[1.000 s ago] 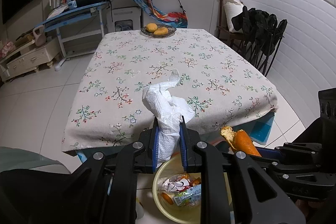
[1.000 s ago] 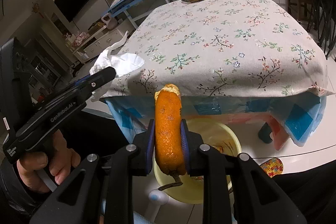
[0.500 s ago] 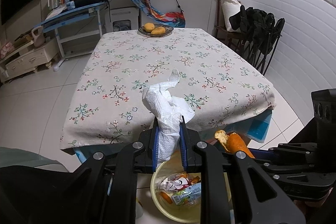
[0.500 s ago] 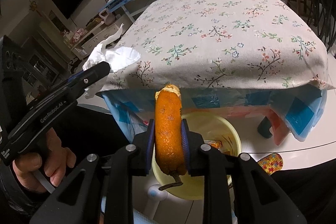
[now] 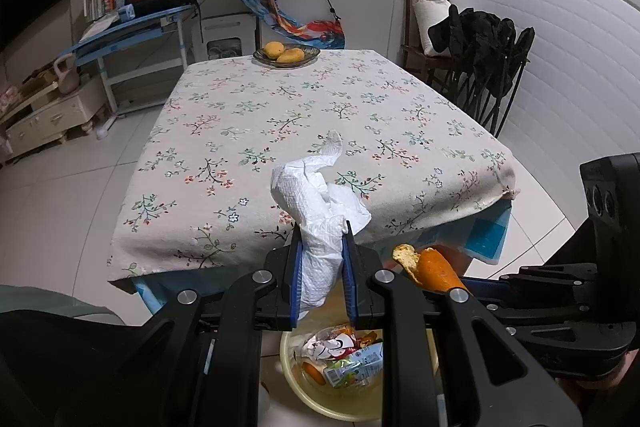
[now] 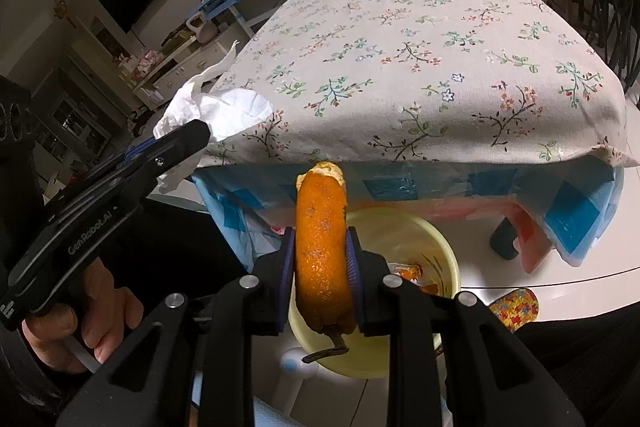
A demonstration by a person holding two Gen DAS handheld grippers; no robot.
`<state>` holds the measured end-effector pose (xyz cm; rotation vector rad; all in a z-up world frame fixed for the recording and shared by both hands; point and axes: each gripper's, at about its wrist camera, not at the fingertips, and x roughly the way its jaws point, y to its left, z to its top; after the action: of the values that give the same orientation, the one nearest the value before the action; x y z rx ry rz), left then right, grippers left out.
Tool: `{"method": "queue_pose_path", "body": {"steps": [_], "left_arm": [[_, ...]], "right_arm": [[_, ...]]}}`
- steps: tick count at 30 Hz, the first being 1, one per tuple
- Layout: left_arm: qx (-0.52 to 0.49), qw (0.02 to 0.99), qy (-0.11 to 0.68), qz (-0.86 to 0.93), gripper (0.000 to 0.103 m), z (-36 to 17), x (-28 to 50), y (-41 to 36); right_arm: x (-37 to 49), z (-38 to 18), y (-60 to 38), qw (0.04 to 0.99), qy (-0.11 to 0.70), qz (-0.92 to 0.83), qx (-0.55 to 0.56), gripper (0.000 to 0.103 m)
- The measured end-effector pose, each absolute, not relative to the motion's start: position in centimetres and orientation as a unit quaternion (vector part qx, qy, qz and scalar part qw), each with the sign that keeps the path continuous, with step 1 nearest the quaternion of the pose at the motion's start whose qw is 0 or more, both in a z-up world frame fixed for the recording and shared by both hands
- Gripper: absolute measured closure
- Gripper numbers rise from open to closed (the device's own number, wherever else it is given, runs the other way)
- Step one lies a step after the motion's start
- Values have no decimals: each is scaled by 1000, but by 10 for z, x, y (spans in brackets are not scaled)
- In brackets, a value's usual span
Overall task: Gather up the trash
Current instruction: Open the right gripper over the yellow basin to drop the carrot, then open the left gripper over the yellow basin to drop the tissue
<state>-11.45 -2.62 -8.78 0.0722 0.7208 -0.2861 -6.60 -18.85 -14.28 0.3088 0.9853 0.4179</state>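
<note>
Crumpled white paper towel [image 5: 320,251] is sitting pinched between the blue pads of the left tongs [image 5: 320,267], which are hanging over the round pale-yellow plastic bin [image 5: 296,383] on the floor just in front of the counter's [image 5: 304,115] near edge. Beside them, the right tongs [image 6: 320,267] are clamping a long curl of orange peel [image 6: 320,251] above the same bin, where wrappers and peel scraps are lying.
</note>
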Motion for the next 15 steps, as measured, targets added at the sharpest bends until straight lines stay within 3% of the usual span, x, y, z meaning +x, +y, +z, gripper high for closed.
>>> {"method": "queue_pose_path", "body": {"steps": [15], "left_arm": [[40, 924, 353, -144, 86, -91, -119, -30]], "right_arm": [[-65, -146, -190, 846, 474, 193, 150, 76]]}}
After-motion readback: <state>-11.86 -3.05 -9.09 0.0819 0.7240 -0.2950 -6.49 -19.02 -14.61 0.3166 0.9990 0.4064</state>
